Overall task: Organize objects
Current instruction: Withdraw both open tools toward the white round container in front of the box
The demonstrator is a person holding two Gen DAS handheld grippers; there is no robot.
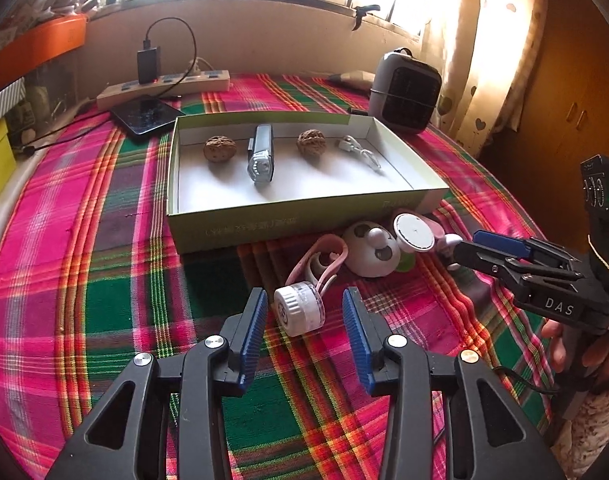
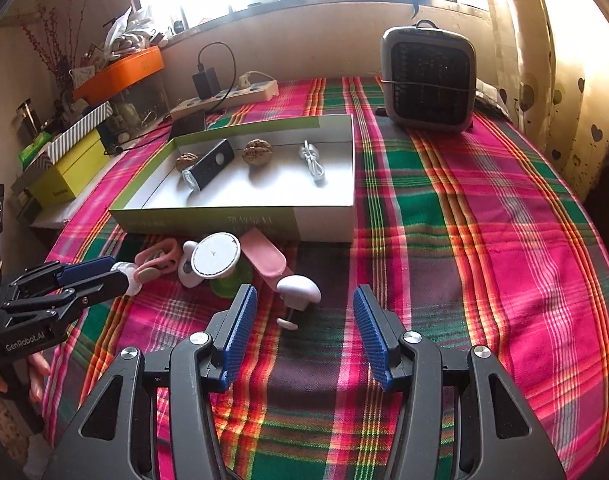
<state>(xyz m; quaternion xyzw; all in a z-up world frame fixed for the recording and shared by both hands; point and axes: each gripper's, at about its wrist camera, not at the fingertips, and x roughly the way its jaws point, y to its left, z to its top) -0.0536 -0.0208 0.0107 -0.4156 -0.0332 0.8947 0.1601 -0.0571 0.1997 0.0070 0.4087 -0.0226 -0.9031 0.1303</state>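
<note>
Flanking a ribbed white cap (image 1: pixel 292 307), left claw (image 1: pixel 304 316) ridged blue pads, plaid cloth (image 1: pixel 104 280)

Woven plaid cloth (image 1: pixel 104 280) covers the worktop; a matt cardboard box (image 1: pixel 232 228) holds two rough, wrinkled walnuts (image 1: pixel 219 149); glossy white plastic jar (image 1: pixel 300 310).

A shallow white box (image 1: pixel 304 216) with green outer walls lies open on the plaid-covered bench, holding two walnuts (image 1: pixel 219 149), a silver-and-black light (image 1: pixel 259 158) and a coiled white cable (image 1: pixel 358 151) in a row. Before it lie a small white cylinder (image 1: pixel 298 310) on its side, a pink strap (image 1: pixel 318 258), white round gadgets (image 1: pixel 414 232) and a white mushroom-shaped knob (image 2: pixel 298 290)
</note>
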